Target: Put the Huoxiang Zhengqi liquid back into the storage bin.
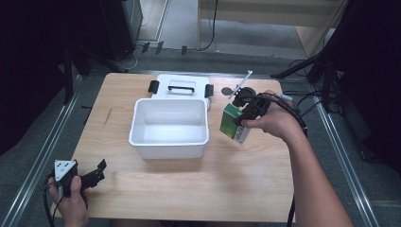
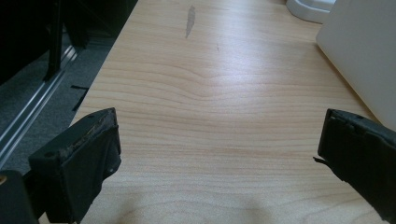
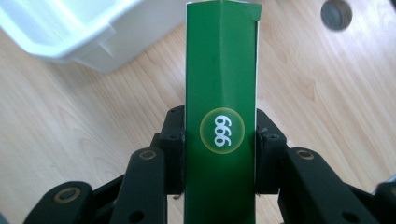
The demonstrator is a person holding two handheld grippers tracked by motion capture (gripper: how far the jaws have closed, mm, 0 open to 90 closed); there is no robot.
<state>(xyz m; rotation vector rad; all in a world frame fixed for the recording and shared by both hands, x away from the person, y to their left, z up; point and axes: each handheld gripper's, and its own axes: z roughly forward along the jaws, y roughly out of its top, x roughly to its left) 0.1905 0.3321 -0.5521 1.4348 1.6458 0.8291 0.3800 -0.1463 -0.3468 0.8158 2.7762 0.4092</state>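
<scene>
A green and white carton (image 1: 233,123) hangs tilted above the table, just right of the white tub (image 1: 169,126). My right gripper (image 1: 247,116) is shut on it; in the right gripper view both jaws press the narrow green sides of the carton (image 3: 220,116), which bears a round "999" mark. The tub (image 3: 79,28) lies up and to the left there. My left gripper (image 1: 97,171) rests at the table's front left corner, held by a hand, jaws wide apart. In the left gripper view the left gripper (image 2: 219,144) has only bare wood between its fingers.
The tub's white lid (image 1: 182,86) with a black handle lies behind the tub. A round grey hole (image 1: 227,90) sits in the table near the back right. The tub wall (image 2: 369,51) stands close on the right in the left gripper view. Floor rails run along both table sides.
</scene>
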